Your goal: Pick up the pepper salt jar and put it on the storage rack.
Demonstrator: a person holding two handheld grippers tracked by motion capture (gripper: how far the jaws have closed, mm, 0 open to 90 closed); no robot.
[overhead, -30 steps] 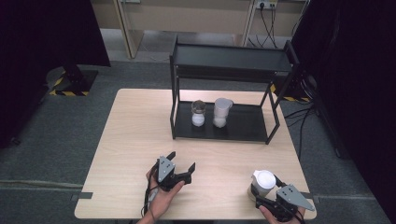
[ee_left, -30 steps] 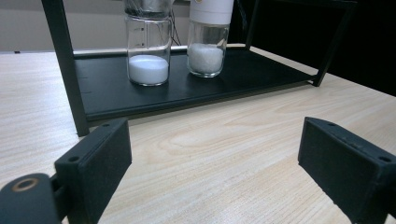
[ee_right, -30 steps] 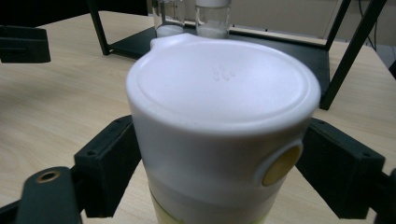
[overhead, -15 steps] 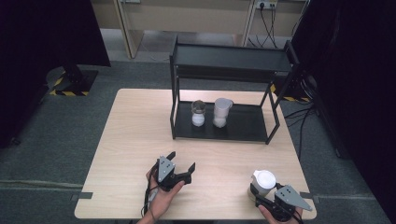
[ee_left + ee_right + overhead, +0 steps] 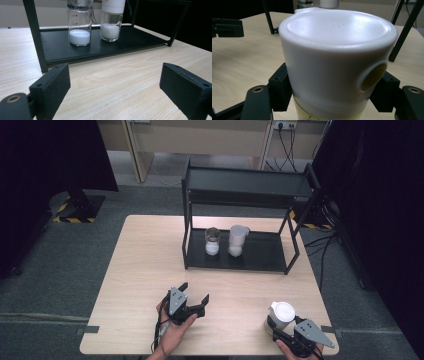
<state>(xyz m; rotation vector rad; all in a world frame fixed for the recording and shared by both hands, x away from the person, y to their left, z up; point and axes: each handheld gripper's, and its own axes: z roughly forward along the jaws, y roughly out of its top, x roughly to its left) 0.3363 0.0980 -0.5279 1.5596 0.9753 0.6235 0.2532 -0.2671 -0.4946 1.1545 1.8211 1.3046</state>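
A jar with a wide white lid (image 5: 281,312) stands at the table's near right corner. My right gripper (image 5: 278,326) is shut on it, its black pads (image 5: 280,87) pressing both sides just under the lid (image 5: 337,50). A round yellowish hole shows in the lid's side. My left gripper (image 5: 195,291) is held in a hand at the near middle of the table. It is open, and its jaws (image 5: 115,82) stand wide with bare wood between them, facing the rack.
A black two-level rack (image 5: 240,255) stands at the back of the wooden table (image 5: 150,260). Its lower shelf holds a glass jar of white powder (image 5: 212,241) and a white-capped jar (image 5: 237,240). Dark curtains and cables lie beyond the table.
The right gripper's jaws look drawn in tighter on the white-lidded jar. Both hands and the jar stay where they were.
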